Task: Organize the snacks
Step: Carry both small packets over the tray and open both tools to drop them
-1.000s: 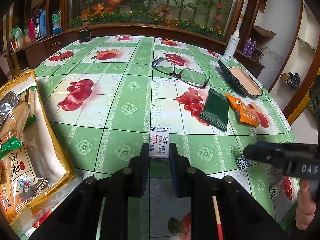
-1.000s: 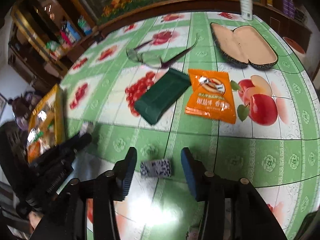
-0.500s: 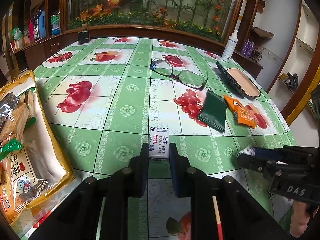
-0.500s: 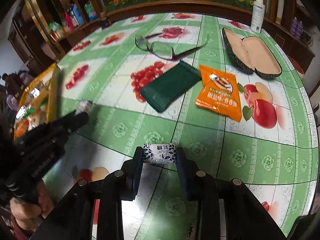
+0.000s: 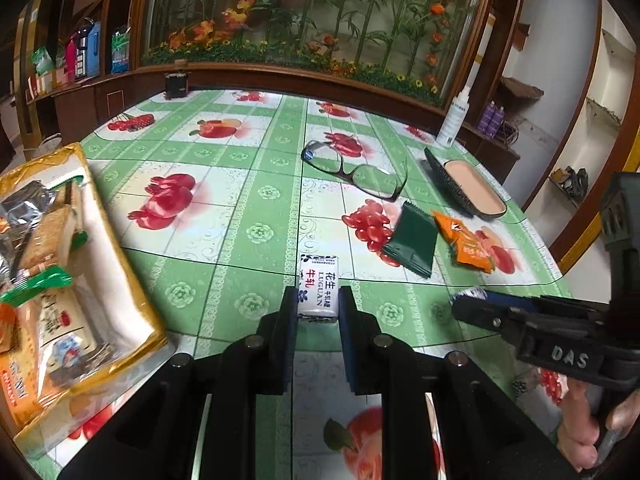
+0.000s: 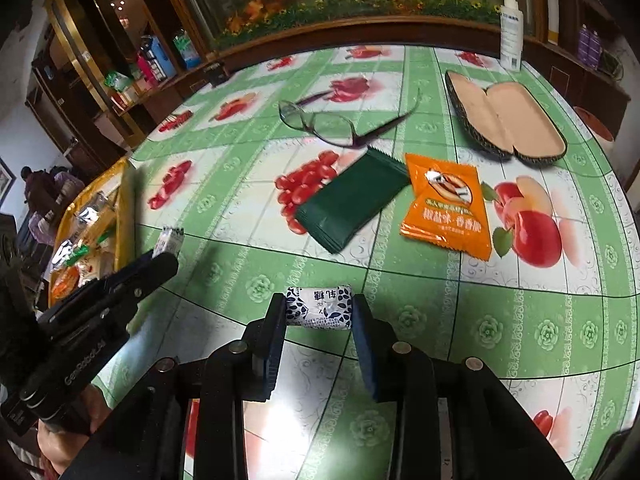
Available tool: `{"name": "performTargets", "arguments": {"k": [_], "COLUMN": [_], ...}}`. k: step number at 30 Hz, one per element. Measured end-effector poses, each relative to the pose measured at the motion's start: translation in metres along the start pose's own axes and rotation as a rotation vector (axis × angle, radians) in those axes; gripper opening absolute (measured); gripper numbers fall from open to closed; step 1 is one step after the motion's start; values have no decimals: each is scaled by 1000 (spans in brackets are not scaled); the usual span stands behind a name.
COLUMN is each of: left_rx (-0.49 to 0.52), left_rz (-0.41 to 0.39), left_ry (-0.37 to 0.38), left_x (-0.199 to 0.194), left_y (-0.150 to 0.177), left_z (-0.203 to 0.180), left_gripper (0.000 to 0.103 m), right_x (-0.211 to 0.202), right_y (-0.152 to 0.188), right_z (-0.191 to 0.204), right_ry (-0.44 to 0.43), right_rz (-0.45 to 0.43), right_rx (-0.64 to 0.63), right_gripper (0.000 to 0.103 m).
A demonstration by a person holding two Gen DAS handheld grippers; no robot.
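Left gripper (image 5: 319, 304): clamped on a white nougat candy (image 5: 319, 286) with red and black print, held endwise just above the green fruit-print tablecloth (image 5: 224, 240)
Right gripper (image 6: 319, 312): pads pressed on both ends of a white blue-flowered candy (image 6: 319, 307), held crosswise
Gold-edged snack bag (image 5: 120, 280): lying open at the table's left edge, wrapped snacks inside
Dark green packet (image 6: 352, 200) and orange packet (image 6: 446, 204): flat on the cloth, just beside each other, mid-table
Spectacles (image 6: 340, 122): unfolded, behind the packets
Open spectacle case (image 6: 504, 120): far right
White spray bottle (image 6: 511, 32): upright at the table's back edge
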State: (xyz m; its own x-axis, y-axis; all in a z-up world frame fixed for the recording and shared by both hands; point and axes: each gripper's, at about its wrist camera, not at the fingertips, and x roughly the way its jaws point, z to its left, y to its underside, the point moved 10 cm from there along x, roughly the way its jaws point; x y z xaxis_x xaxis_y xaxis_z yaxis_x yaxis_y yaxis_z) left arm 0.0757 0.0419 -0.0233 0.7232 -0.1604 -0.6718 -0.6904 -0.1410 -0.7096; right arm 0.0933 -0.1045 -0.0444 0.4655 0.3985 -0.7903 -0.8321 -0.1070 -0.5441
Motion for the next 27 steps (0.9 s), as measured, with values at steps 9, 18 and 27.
{"name": "performTargets", "arguments": {"k": [9, 18, 27], "left_rx": [-45, -148, -289], "left_rz": [-82, -169, -185], "left_ry": [-16, -113, -234], "left_x": [-55, -105, -116], "left_y": [-19, -39, -32], "left_z": [32, 112, 204], "left_gripper": [19, 19, 19], "right_x": [-7, -14, 0], "right_y": [-4, -2, 12], "right_z": [40, 149, 240], "right_ry": [-86, -222, -302], "right_rz": [-39, -79, -71], "right_rx": [-10, -123, -243], "right_gripper": [35, 35, 36]}}
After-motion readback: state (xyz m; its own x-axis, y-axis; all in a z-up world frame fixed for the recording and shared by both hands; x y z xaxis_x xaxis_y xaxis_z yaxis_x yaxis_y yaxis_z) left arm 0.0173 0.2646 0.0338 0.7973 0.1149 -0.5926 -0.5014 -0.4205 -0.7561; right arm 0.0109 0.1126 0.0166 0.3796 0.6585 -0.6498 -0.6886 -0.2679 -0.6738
